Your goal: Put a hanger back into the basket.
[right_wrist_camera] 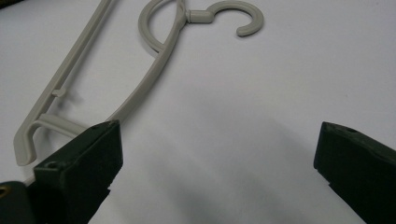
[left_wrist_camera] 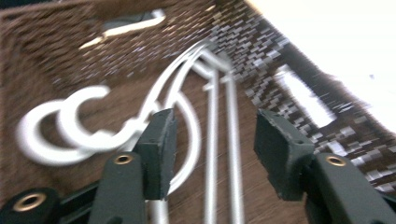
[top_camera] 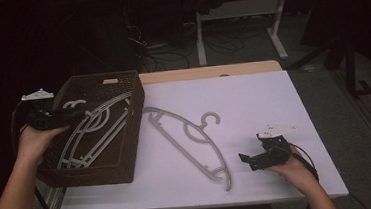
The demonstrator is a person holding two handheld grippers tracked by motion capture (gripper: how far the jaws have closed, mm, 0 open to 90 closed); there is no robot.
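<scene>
Left tool (top_camera: 81,114) hangs spread over pale grey plastic hangers (left_wrist_camera: 212,140) in the brown woven basket (top_camera: 131,139); closing off-centre might snag both hangers together.

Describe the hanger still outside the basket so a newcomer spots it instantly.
On the white table, just right of the brown woven basket, lies one grey plastic hanger. Its neighbours lie inside the basket; this one lies alone on the bare tabletop, hook towards the right gripper.

Grey hangers (top_camera: 92,129) stacked flat in basket (top_camera: 127,154)
</scene>
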